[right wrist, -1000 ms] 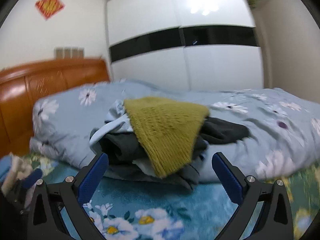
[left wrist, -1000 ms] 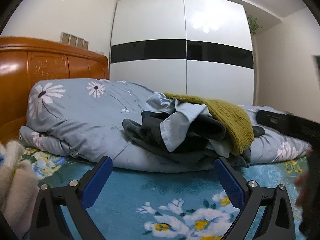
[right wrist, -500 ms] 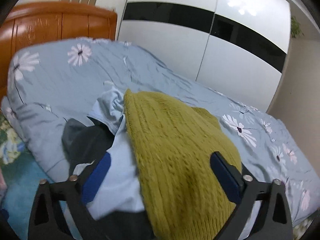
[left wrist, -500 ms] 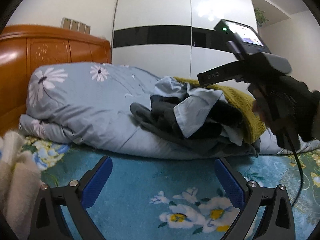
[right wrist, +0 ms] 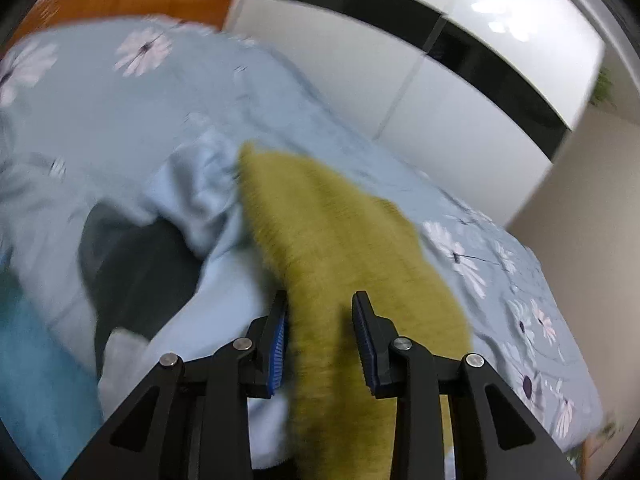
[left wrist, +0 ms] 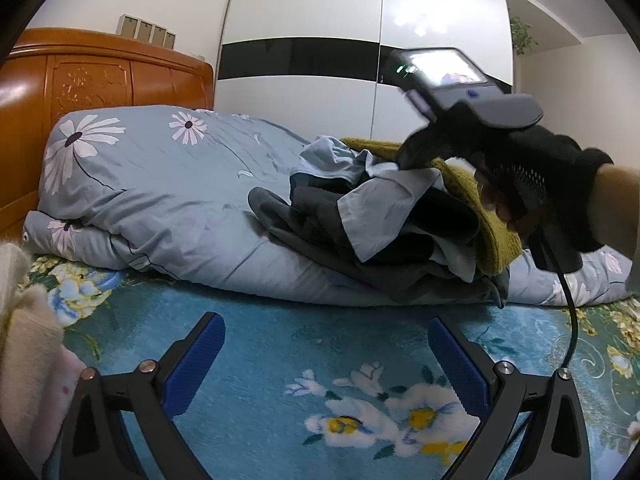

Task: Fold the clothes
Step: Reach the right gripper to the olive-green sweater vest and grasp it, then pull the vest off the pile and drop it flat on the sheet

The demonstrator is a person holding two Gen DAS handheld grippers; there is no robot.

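A pile of clothes lies on a folded floral duvet (left wrist: 168,184): an olive knit sweater (right wrist: 340,232) on top, a light blue shirt (left wrist: 384,204) and dark grey garments (left wrist: 320,232) under it. My right gripper (right wrist: 320,308) is down on the sweater with its jaws narrowed around a ridge of the knit. In the left wrist view the right gripper body (left wrist: 472,120) and gloved hand sit on top of the pile. My left gripper (left wrist: 324,344) is wide open and empty, low over the teal floral bedspread (left wrist: 320,380), short of the pile.
A cream garment (left wrist: 24,352) lies at the left edge by the left gripper. A wooden headboard (left wrist: 100,76) stands on the left, a white and black wardrobe (left wrist: 360,52) behind the bed. A black cable (left wrist: 570,320) hangs from the right gripper.
My right gripper has dropped onto the olive sweater and its jaws have narrowed from wide open around the knit. The left gripper has edged closer to the pile and stays open.
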